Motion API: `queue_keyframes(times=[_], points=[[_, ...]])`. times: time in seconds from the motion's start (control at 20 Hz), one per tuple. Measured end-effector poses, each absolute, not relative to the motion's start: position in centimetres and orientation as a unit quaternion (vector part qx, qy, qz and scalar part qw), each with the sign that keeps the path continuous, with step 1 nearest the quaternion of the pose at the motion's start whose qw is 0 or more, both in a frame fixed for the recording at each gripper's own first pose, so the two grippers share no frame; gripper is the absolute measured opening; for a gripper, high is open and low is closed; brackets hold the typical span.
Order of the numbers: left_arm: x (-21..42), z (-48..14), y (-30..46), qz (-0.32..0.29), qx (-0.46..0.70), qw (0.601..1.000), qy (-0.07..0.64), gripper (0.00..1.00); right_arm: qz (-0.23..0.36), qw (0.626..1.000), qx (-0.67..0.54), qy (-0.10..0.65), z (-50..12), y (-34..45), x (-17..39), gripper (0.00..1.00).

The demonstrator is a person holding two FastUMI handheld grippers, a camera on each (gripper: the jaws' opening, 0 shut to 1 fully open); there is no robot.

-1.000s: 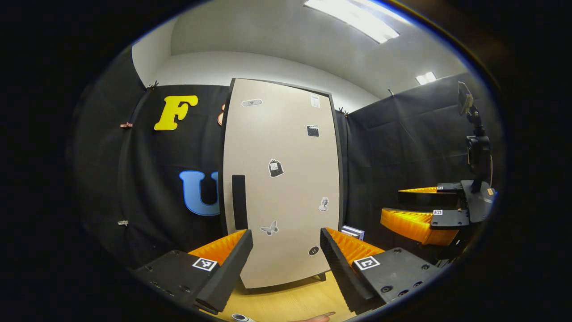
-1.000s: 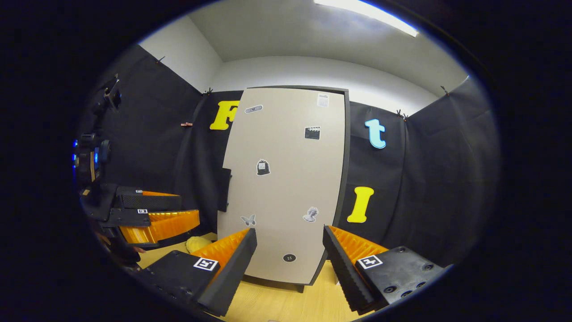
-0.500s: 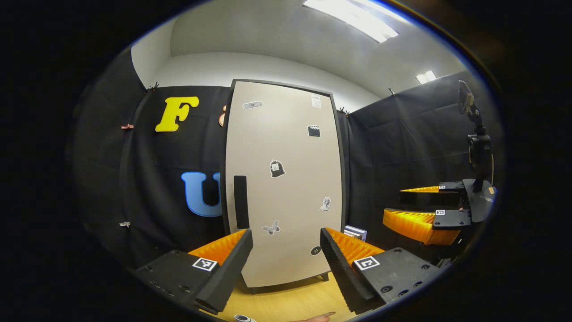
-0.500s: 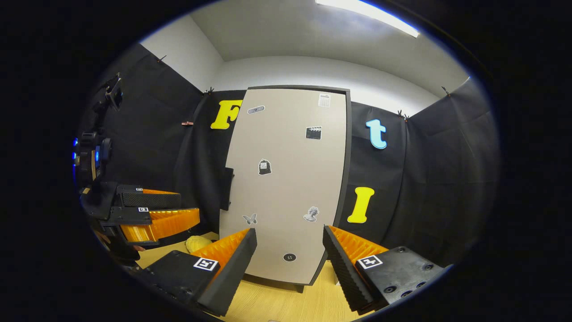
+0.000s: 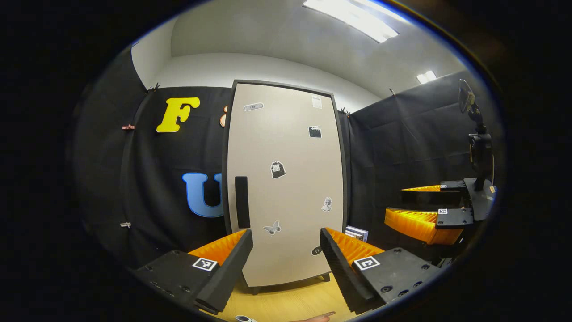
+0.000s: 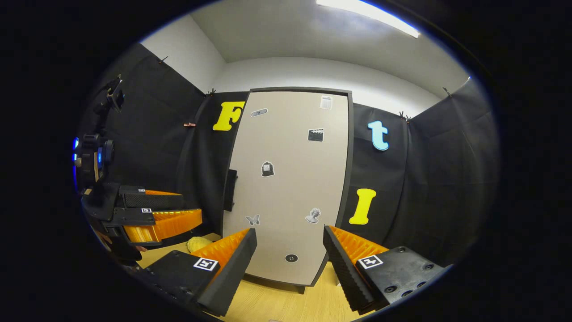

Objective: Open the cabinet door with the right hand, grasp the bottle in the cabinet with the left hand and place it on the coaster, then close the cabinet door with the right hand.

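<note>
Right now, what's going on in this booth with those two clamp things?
A person holds a gripper in each hand, both aimed at a tall cabinet on a wooden table. Its door is shut and the dark handle on its left side is untouched. The left gripper and the right gripper are both open, holding nothing, short of the door.

— Can you read any text on the cabinet door [image 5: 286, 179]?
— No. You see small stickers [image 5: 277, 169] scattered over its front, but their marks are too small to make out.
— And below the door?
— Square black-and-white marker tags [image 6: 206, 264] sit on the gripper bodies; they carry patterns, no words or numbers.
</note>
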State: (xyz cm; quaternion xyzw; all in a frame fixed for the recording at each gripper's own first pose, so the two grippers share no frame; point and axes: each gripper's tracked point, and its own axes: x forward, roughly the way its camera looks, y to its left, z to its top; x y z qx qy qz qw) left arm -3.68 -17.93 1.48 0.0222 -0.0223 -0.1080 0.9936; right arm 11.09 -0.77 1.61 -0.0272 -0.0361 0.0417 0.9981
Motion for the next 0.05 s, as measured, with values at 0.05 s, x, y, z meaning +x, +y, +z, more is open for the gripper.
queue_keyframes(times=[0.05], points=[[-3.65, 1.45, -17.93, -0.108, 0.023, 0.994, -0.022, 0.95, 0.043, 0.998, -0.027, -0.035, 1.6, -0.6, 10.98, 0.97]])
